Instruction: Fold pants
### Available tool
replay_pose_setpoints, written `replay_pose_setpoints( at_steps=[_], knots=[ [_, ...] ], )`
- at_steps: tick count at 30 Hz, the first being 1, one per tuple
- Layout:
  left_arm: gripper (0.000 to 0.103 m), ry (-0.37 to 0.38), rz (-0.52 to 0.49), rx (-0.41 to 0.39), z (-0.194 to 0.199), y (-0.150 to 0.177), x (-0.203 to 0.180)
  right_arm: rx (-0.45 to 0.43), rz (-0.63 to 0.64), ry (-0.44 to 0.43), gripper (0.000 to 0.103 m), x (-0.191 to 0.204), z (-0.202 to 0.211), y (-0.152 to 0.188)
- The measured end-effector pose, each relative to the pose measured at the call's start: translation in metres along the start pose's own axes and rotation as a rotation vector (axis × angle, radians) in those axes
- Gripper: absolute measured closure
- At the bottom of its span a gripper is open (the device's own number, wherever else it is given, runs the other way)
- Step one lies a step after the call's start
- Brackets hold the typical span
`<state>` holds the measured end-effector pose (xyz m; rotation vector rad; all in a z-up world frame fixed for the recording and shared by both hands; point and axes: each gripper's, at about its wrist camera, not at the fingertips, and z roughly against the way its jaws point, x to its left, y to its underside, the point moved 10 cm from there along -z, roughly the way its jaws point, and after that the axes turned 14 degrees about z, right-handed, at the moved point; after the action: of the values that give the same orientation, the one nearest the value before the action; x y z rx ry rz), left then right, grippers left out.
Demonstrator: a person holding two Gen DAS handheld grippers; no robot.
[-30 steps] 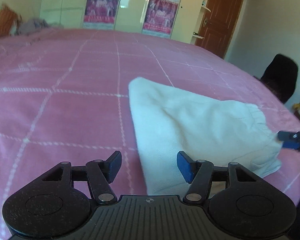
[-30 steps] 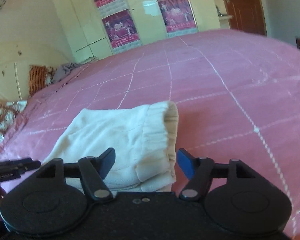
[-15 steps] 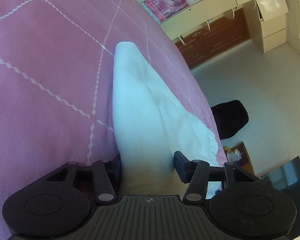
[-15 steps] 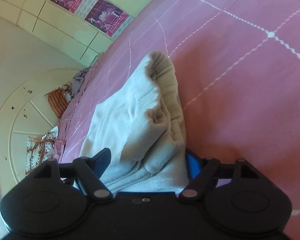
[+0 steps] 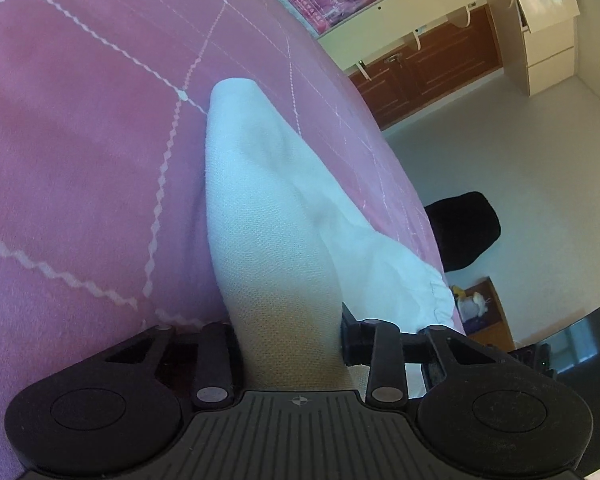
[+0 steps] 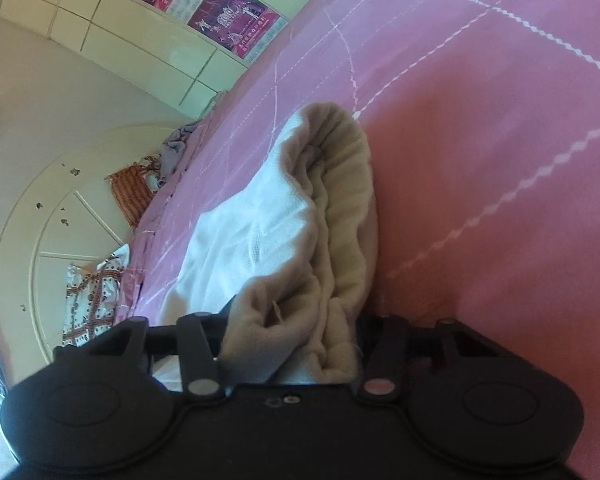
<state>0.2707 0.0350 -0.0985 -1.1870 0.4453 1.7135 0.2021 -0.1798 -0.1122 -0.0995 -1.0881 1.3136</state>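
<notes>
In the left wrist view our left gripper has its jaws clenched on the near edge of the white pants, whose folded length runs from lower centre toward the upper middle of the frame across the pink bedspread. In the right wrist view our right gripper grasps the bunched elastic waistband at lower centre, the pants stretching up-left over the bed; with both hands equally close, we judge the coming fold must carry these held ends forward along that axis.
</notes>
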Motion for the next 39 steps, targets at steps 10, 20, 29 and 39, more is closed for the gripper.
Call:
replay_pose_setpoints(
  at_steps=[10,20,29,39],
  knots=[
    [0.072,0.281,-0.096,-0.147,0.074,-0.004,-0.064,-0.142,0.161,-0.192,0.062,0.081,0.053,-0.061],
    [0.07,0.064,-0.019,-0.05,0.038,0.017,0.013,0.045,0.018,-0.11,0.062,0.015,0.009,0.013],
    [0.072,0.22,-0.109,-0.165,0.073,-0.034,-0.047,0.014,0.223,-0.153,0.063,0.069,0.018,-0.034],
    [0.072,0.16,-0.182,-0.188,0.01,-0.175,-0.071,-0.053,0.321,-0.17,0.063,0.08,-0.05,-0.167]
  ],
)
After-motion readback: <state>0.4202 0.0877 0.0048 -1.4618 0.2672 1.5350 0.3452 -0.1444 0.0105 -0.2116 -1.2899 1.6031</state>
